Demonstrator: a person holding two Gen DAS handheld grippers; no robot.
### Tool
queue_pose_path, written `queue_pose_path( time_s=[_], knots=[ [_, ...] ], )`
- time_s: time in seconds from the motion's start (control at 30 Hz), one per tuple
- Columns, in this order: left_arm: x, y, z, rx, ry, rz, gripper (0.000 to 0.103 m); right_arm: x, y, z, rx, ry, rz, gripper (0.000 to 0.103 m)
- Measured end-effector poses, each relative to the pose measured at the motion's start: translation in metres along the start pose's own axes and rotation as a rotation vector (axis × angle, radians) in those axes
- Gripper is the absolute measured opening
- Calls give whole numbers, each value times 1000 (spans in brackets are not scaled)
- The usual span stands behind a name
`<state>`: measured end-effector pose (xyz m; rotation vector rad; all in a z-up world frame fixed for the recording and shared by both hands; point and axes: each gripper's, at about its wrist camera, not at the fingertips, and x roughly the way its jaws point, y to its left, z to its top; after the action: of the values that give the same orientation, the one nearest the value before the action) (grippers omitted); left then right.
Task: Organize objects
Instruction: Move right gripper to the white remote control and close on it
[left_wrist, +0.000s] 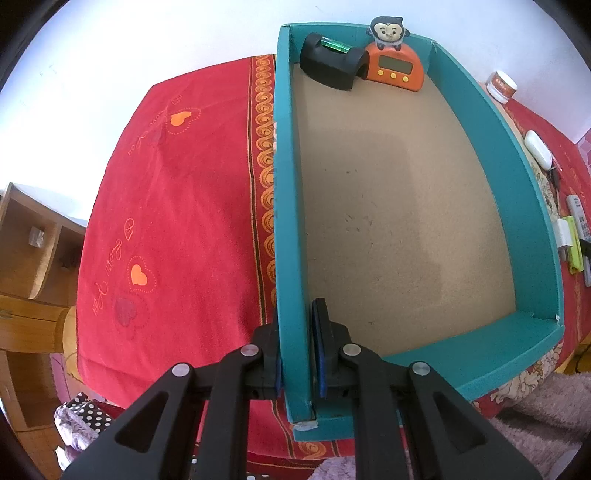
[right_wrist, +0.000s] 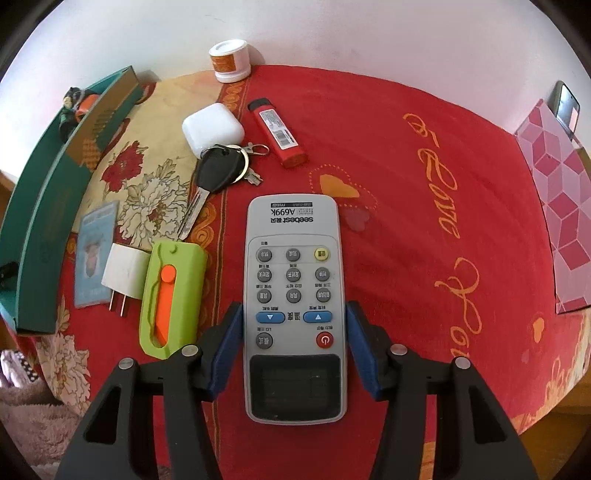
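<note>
A teal box (left_wrist: 517, 206) with a brown floor lies on the red cloth. My left gripper (left_wrist: 298, 354) is shut on its left wall near the front corner. At the box's far end stand a black level (left_wrist: 332, 66) and an orange monkey timer (left_wrist: 393, 64). My right gripper (right_wrist: 294, 339) has its blue pads on both sides of a grey remote (right_wrist: 293, 295) lying on the cloth; whether they press it is unclear. The box also shows at the left of the right wrist view (right_wrist: 40, 229).
Left of the remote lie a green and orange cutter (right_wrist: 171, 295), a white plug (right_wrist: 123, 277), a card (right_wrist: 94, 254), keys (right_wrist: 218, 173), a white case (right_wrist: 212, 127), a red lighter (right_wrist: 279, 134) and a white jar (right_wrist: 229, 61). A pink patterned sheet (right_wrist: 557, 206) lies right.
</note>
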<state>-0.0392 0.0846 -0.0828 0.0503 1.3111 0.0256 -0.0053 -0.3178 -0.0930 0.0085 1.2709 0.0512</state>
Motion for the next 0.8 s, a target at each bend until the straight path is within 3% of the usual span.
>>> queue_pose_path(
  time_s=[0.13,0.23,0.3,0.4,0.47,0.67,0.8],
  knots=[
    [0,1,1,-3,-4,-7,10,3,1,4,24,22,-1,58],
    [0,2,2,-3,-4,-7,10,7,6,6,4,41,9,74],
    [1,2,2,-4,-5,-9,10,11,13,9,-15,42,-2,78],
    [1,4,1,-4,-8,-12,10,10,10,8,7,21,-5,72],
    [1,5,0,-2,-7,-14,10,8,7,7,20,4,-11,57],
    [1,5,0,1,-6,-16,10,10,3,9,42,-3,-8,56],
    [1,5,0,7,-7,-20,10,4,-8,2,114,-17,47,55]
  ],
)
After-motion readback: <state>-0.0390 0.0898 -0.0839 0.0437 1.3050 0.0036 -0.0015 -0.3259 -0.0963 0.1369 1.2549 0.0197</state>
